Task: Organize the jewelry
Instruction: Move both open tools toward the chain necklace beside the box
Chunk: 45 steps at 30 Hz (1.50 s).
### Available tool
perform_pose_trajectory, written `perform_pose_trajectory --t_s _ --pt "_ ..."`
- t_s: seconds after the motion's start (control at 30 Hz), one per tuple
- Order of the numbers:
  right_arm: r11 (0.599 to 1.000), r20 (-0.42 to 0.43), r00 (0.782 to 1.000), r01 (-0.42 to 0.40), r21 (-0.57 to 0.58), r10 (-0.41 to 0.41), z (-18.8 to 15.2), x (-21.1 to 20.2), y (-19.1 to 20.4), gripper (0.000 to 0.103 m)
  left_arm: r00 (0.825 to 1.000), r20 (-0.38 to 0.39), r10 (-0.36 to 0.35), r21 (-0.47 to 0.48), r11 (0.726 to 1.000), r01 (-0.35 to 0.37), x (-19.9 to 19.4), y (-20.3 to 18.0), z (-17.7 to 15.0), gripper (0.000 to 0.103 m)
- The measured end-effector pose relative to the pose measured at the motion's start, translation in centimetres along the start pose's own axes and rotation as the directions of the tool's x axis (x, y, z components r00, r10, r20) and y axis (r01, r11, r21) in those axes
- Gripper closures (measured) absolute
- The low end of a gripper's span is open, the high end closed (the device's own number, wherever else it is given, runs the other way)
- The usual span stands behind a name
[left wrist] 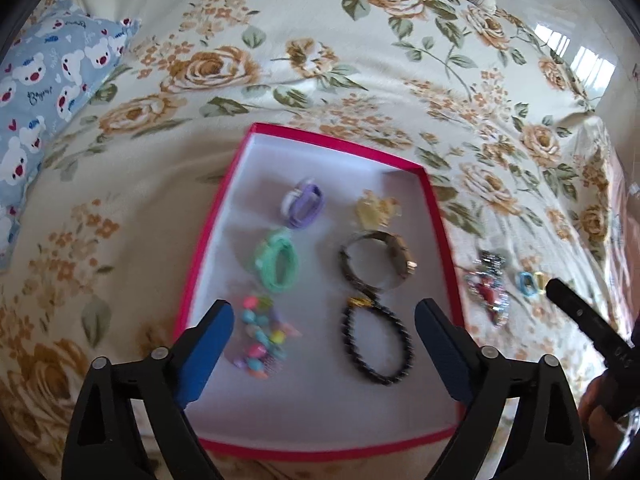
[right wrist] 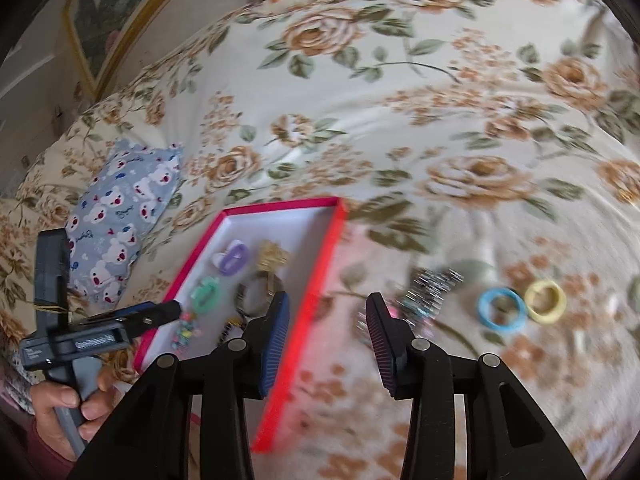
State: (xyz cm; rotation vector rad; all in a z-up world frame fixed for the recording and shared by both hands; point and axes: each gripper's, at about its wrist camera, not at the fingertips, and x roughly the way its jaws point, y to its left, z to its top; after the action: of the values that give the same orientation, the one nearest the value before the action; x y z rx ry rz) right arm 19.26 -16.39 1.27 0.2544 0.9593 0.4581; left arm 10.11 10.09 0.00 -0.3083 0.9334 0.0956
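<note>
Right of the red tray [right wrist: 297, 364], at lower centre, the empty right gripper [right wrist: 328, 336] gapes wide before the sparkly jewelry cluster [right wrist: 430, 292] on the bedspread — likely the next pick, needing a careful close.

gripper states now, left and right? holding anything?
Left gripper: open, holding nothing, over the red tray.
Right gripper: open, holding nothing, over the bedspread beside the tray.

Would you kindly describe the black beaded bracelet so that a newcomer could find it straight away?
Look for the red-rimmed box lying on the floral bedspread. The black beaded bracelet sits in its near right part, just below the dark watch. It alone is a loop of small round black beads with a gold accent.
</note>
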Motion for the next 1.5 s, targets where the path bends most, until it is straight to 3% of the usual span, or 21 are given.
perform_pose_trajectory --t_s 0.1,0.5,0.83,1.33,1.5 --pt "0.999 0.004 1.0 0.029 0.02 -0.029 -0.8 -1.4 -1.4 0.062 0.999 0.002 -0.036 0.009 0.999 0.036 -0.6 -1.0 -0.7 0.01" --pt "0.988 -0.003 0.993 0.12 0.097 -0.121 -3.9 -5.0 -6.4 0.061 0.998 -0.033 -0.051 0.137 0.989 0.055 -1.0 -5.8 -2.7 0.01" --pt "0.981 0.016 0.988 0.147 0.13 -0.151 -3.7 -6.1 -8.7 0.061 0.996 -0.057 -0.064 0.245 0.967 0.076 0.7 -9.7 -2.1 0.012" --pt "0.979 -0.01 0.986 0.166 0.118 -0.166 -1.5 -4.1 -10.8 0.061 0.991 -0.12 -0.052 0.38 0.92 0.095 6.2 -14.5 0.0 0.034" --pt "0.98 -0.028 0.986 0.166 0.113 -0.164 -0.9 -2.8 -11.2 0.062 0.988 -0.138 -0.065 0.439 0.89 0.12 7.8 -16.8 0.4 0.039"
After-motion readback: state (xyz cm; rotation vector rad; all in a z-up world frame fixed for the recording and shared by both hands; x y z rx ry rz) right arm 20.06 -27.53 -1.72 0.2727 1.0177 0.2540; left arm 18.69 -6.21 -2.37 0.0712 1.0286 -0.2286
